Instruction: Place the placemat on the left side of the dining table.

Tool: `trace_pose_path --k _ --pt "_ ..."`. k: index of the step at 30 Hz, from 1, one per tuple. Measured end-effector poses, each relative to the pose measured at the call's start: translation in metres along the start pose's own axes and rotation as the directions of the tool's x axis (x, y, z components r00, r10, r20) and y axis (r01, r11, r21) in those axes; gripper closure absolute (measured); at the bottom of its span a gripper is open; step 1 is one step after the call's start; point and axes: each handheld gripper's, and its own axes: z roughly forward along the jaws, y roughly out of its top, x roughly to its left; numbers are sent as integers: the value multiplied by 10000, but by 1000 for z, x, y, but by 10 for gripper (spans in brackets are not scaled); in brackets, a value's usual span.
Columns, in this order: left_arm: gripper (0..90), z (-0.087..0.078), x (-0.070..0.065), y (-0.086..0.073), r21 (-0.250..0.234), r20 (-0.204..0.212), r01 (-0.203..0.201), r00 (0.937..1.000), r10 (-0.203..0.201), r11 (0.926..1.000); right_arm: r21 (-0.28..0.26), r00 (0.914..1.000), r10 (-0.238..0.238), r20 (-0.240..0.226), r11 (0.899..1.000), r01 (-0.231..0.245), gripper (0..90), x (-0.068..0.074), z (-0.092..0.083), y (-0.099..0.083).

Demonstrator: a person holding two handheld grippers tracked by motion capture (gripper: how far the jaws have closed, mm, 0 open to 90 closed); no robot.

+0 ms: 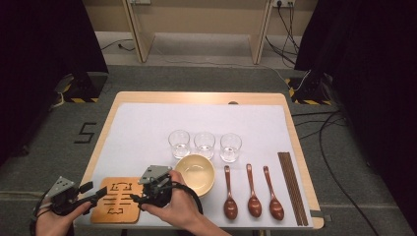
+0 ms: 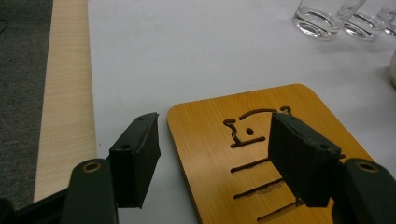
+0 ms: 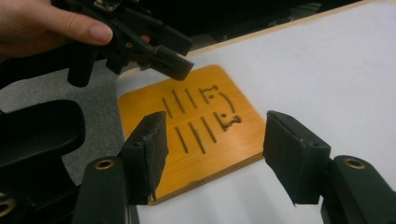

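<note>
White matting covers the wooden tabletop (image 1: 199, 98), with dark carpet and black drapes beyond. We hold both grippers over the near left corner, where the bamboo trivet (image 1: 117, 200) lies flat on the mat. Our left gripper (image 1: 96, 194) hovers at the trivet's left edge, jaws open and straddling that edge (one off the board, one above its cut-out slots). Our right gripper (image 1: 135, 198) sits above the trivet's right side, jaws likewise spread wide and gripping nothing; the right gripper view shows the board between them, below. Just right of the trivet stands a cream bowl (image 1: 195, 173), three clear glasses (image 1: 204, 144) behind it. Three brown spoons (image 1: 253, 193) and dark chopsticks (image 1: 292, 188) lie to the right.
</note>
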Motion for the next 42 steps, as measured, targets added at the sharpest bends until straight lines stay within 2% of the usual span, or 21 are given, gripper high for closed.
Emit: trace_pose_path --k 10,21,32,39,41,42 --pt "331 2 1 -4 122 87 153 9998 -154 9998 709 9984 189 -534 9974 -150 403 12 31 -16" --pt "334 5 0 -7 280 222 268 9994 -274 9993 1157 9961 548 -693 9922 -465 382 8 49 -31" --pt "337 7 2 -10 399 269 401 9988 -412 9984 1393 9922 873 -886 9874 -744 378 5 60 -37" --pt "338 9 5 -13 550 226 574 9980 -587 9968 1379 9911 899 -984 9875 -758 369 6 64 -38" --pt "339 10 6 -14 626 174 600 9980 -612 9962 1327 9924 729 -995 9894 -594 367 5 66 -37" --pt "340 10 7 -14 631 171 670 9975 -682 9958 1404 9908 938 -980 9869 -796 366 6 66 -37"
